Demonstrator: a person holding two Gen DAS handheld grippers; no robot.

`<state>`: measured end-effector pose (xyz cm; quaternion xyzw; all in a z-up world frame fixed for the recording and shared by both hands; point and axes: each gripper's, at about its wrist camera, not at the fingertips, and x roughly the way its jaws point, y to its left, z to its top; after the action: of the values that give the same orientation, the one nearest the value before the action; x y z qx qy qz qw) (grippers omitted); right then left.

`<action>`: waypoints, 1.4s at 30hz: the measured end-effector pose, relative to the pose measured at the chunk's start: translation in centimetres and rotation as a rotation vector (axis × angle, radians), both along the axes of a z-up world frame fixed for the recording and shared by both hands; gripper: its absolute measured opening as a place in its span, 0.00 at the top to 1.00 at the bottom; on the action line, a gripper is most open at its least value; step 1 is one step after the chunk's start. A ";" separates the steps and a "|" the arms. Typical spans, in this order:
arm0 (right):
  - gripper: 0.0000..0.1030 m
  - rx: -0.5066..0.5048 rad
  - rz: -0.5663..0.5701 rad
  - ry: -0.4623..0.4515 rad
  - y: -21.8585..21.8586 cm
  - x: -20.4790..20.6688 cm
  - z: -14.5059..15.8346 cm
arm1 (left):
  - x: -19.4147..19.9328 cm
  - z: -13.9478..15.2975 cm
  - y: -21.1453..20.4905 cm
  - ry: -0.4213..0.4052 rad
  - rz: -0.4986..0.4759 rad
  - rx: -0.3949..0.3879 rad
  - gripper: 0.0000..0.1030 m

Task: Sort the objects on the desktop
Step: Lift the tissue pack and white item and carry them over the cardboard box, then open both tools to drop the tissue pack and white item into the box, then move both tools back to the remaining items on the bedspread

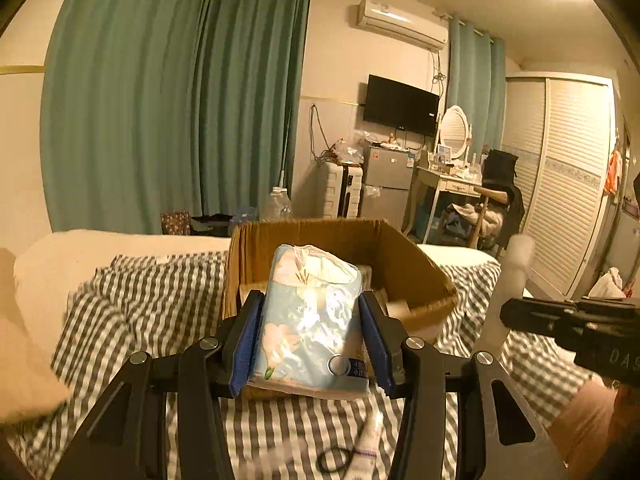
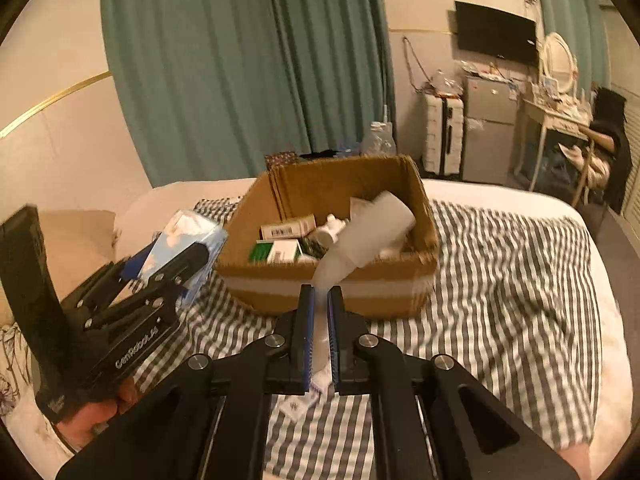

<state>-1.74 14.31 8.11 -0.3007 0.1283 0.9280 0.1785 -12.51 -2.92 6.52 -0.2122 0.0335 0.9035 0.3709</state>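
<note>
My left gripper (image 1: pixel 310 320) is shut on a light blue tissue pack (image 1: pixel 310 312) with a flower print, held above the bed just in front of the open cardboard box (image 1: pixel 424 268). In the right wrist view the pack (image 2: pixel 188 236) sits left of the box (image 2: pixel 332 284). My right gripper (image 2: pixel 319 300) is shut on the flat end of a white tube (image 2: pixel 360 236) that tilts up over the box's front wall. The tube also shows blurred in the left wrist view (image 1: pixel 508 280). Several small boxes (image 2: pixel 280 240) and bottles lie inside the box.
The box stands on a grey-and-white checked blanket (image 2: pixel 500 272) on a bed. A black hair band (image 1: pixel 334 460) and a small tube (image 1: pixel 370 440) lie on the blanket below my left gripper. A pillow (image 1: pixel 80 264) lies to the left. Green curtains hang behind.
</note>
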 end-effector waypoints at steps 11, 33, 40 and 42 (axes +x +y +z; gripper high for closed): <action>0.94 0.036 0.031 -0.034 5.7 -8.8 -1.2 | -7.2 -0.9 5.9 -0.032 -0.014 -0.047 0.52; 0.33 0.015 -0.104 0.001 9.1 -7.8 -2.0 | -8.3 -3.3 5.5 -0.021 0.142 -0.123 0.02; 0.26 0.018 -0.118 0.020 5.2 -3.2 0.7 | -4.8 1.2 0.2 0.021 0.172 -0.059 0.00; 0.24 0.032 -0.125 0.013 4.0 -2.2 1.1 | -3.8 2.3 -1.0 0.036 0.177 -0.049 0.00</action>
<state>-3.91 18.27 9.20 -0.2831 0.1331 0.9190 0.2401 -16.28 -3.92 8.84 -0.2073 0.0434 0.9352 0.2837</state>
